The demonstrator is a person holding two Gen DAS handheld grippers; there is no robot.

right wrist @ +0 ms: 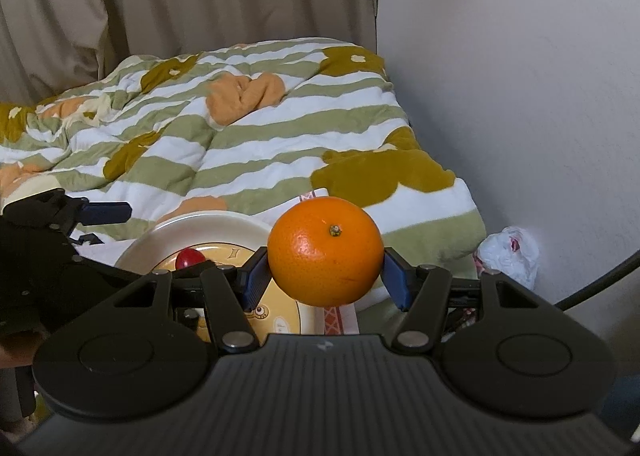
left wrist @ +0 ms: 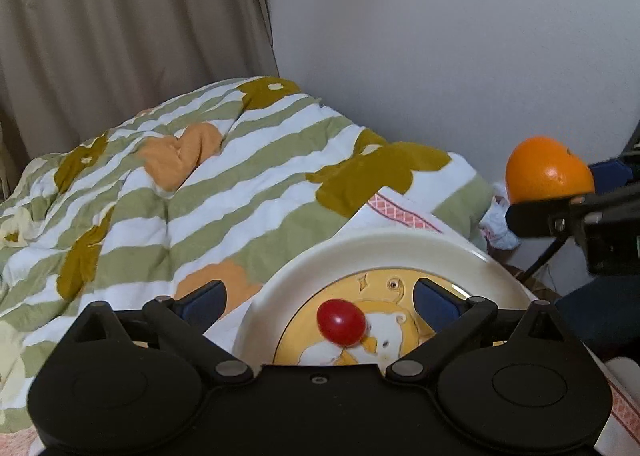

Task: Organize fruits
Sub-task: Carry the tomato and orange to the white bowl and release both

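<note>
On glazed round plate, glossy oval tomato

Before you, a bed runs back to a beige curtain, covered by a rumpled quilt striped green and white with olive and orange patches. At its near end lies a white cloth with a red lattice border — on it a cream plate.
</note>
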